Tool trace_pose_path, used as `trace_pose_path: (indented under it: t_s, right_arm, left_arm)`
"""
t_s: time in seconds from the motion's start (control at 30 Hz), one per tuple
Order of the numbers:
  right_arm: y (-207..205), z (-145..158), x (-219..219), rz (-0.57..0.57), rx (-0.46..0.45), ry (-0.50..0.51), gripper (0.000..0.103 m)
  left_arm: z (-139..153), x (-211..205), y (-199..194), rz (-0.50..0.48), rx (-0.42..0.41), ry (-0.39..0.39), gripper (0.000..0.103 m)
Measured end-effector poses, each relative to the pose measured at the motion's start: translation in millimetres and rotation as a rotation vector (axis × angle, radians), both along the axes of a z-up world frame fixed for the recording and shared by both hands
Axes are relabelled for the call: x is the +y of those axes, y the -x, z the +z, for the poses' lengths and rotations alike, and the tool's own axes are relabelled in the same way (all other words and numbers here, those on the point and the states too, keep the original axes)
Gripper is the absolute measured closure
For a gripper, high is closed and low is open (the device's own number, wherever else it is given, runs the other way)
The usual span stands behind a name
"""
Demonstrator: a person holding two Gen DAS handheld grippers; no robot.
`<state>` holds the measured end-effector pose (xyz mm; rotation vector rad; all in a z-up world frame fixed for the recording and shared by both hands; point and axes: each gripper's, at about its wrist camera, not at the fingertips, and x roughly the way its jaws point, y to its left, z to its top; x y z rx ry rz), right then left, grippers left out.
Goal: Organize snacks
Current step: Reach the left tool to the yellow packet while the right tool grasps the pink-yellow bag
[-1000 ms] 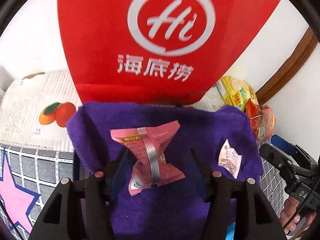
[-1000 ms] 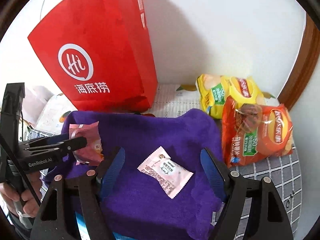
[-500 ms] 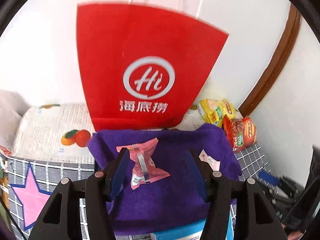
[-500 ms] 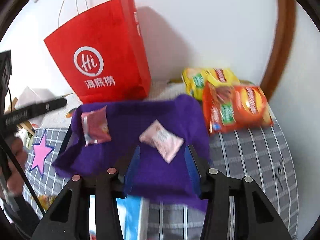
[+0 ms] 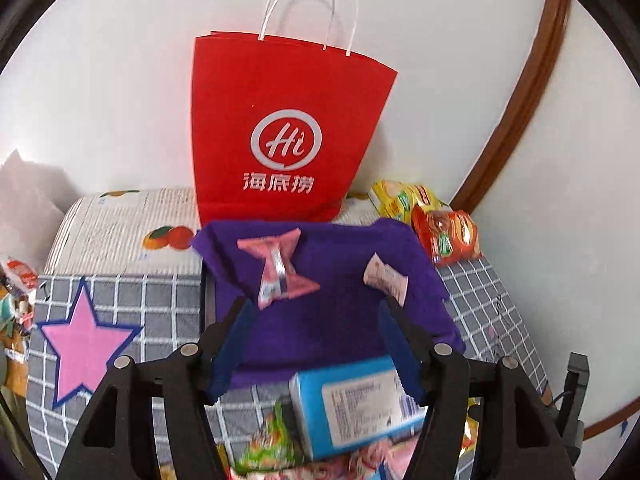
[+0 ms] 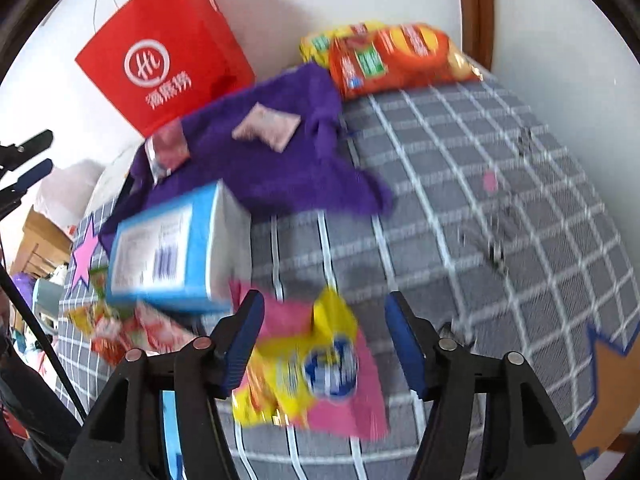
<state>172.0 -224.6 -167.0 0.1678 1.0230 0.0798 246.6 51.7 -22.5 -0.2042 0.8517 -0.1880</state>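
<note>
**Two snack packets on the purple cloth**

A pink crinkled snack packet (image 5: 278,270) and a pale pink sachet (image 5: 386,280) lie apart on the purple towel (image 5: 320,320) — before the red paper bag (image 5: 284,128). Left tongs (image 5: 316,344) and right tongs (image 6: 324,340) are both opening, gripping nothing — a yellow-pink wrapper (image 6: 312,364) lies beneath the right pair.

In the right wrist view the yellow and pink snack packet (image 6: 312,368) is smeared by motion, its print unreadable. The blue box (image 5: 356,404) hides the purple cloth's (image 5: 320,320) near edge in the left wrist view, and the bottom edge cuts off the blurred packets (image 5: 272,448) below it
</note>
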Motion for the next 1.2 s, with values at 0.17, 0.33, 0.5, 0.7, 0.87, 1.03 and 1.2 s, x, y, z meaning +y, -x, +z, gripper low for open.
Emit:
trace_pose_path:
  t_s: [0.17, 0.33, 0.5, 0.7, 0.87, 1.03, 1.2]
  right_arm:
    - [16, -13, 11, 0.018, -0.021, -0.002, 0.033]
    - [24, -15, 13, 0.017, -0.028, -0.027, 0.031]
    - [34, -16, 20, 0.062, -0.031, -0.056, 0.03]
    - [47, -16, 32, 0.126, -0.061, -0.074, 0.019]
    - [49, -29, 51, 0.15, -0.055, 0.018, 0.018]
    - [47, -35, 55, 0.129, -0.081, 0.057, 0.018]
    - [40, -38, 42, 0.069, -0.076, -0.037, 0.018]
  left_arm:
    - [-9, 7, 32, 0.009, 0.003, -0.011, 0.037]
    - [-24, 19, 58, 0.037, 0.032, -0.017, 0.037]
    - [-36, 28, 78, 0.051, 0.049, -0.016, 0.037]
    - [-48, 38, 92, 0.067, 0.067, -0.005, 0.037]
    - [-60, 46, 101, 0.082, 0.09, 0.008, 0.037]
    - [-75, 53, 108, 0.096, 0.111, -0.005, 0.037]
    - [-91, 67, 111, 0.126, 0.144, -0.002, 0.037]
